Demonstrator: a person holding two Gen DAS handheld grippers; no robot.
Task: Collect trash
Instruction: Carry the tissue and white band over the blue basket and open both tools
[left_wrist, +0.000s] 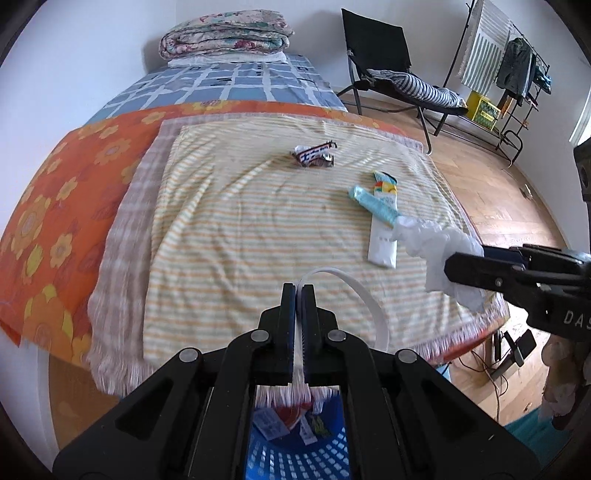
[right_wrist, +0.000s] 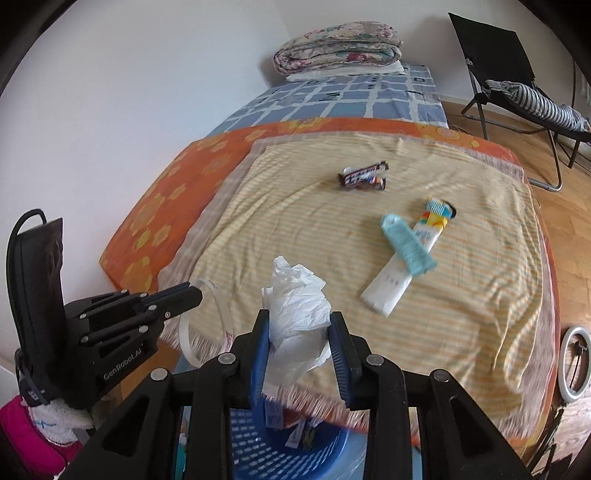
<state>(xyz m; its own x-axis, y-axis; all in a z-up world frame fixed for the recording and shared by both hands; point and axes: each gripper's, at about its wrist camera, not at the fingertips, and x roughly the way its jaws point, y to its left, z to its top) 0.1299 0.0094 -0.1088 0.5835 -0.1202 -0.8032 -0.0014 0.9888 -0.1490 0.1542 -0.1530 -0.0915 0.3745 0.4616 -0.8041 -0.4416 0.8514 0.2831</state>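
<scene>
Right wrist view: the right gripper (right_wrist: 298, 332) has its fingers (right_wrist: 258, 354) clamped on a crumpled white tissue (right_wrist: 295, 314), which stands upright between them, its long axis running up past the fingertips. Directly below the fingers sits a blue basket (right_wrist: 280, 454) already holding wrappers. Ahead of the fingers, on the bed's striped towel (right_wrist: 461, 295), lie a chocolate bar wrapper (right_wrist: 364, 175), long axis left to right, and a white packet (right_wrist: 402, 266) pointing away and rightward, with a teal wrapper (right_wrist: 408, 243) lying crosswise over it. To the left, the left gripper (left_wrist: 299, 291) has its fingers together, pinching a white plastic strip (left_wrist: 364, 295) that loops rightward over the towel's near edge, above the basket.
</scene>
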